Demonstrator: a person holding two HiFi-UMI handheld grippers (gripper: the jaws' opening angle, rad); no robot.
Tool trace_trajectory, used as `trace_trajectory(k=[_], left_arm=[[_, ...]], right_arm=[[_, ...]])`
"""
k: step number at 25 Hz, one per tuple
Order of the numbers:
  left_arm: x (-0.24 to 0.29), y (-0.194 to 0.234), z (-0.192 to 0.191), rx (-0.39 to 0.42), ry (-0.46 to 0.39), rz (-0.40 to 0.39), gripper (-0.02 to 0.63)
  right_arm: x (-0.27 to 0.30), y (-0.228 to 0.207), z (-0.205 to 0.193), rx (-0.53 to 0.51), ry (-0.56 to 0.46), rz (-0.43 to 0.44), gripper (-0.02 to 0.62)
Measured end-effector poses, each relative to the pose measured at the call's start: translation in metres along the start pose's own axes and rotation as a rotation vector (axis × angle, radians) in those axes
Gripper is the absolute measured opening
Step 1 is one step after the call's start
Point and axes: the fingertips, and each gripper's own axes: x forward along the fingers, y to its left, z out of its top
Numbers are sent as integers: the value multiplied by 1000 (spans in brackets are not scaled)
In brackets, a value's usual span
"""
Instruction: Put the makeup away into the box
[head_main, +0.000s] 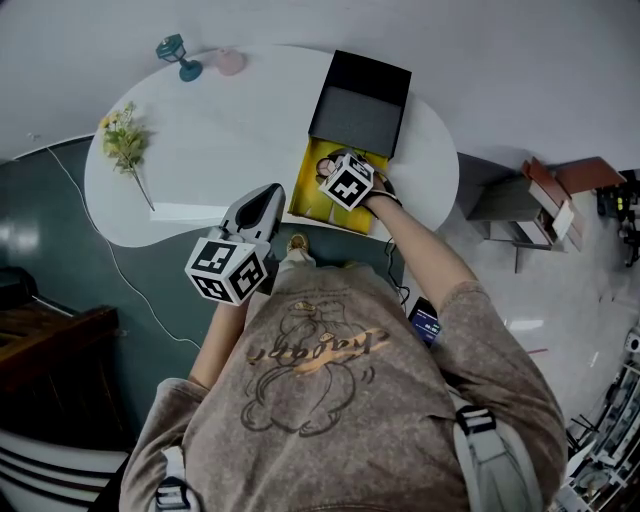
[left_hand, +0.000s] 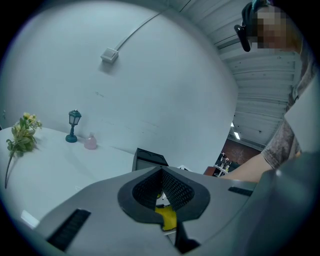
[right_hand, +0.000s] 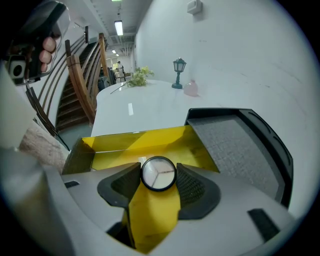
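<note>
One step short: head view shows your right claw (head_main: 338, 160) over the open yellow box (head_main: 305, 195) on the bench (head_main: 200, 140), left claw (head_main: 270, 192) at the near edge. Left gripper view: that claw is closed and empty. Right gripper view: the jaws grip a compact (right_hand: 158, 173) above the box, not yet let go.

We see a smooth, matt white tabletop (right_hand: 140, 102), a box (right_hand: 145, 144) lined in glossy yellow, its lid (right_hand: 235, 150) faced with rough grey cloth, and a glossy clear-topped round makeup compact (right_hand: 159, 174) between cross-hatched black rubbery fingers (right_hand: 195, 187).
</note>
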Motion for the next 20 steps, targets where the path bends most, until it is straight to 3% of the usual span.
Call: trace_trajectory(k=[11,20], left_arm=[[14,-7,-3,-5,10,-60,18],[50,-46,4,36,31,-203,18]], right_arm=[[-44,-10,23,68,-133,-24,222],[-152,-47,18,165,-331,-158,219]])
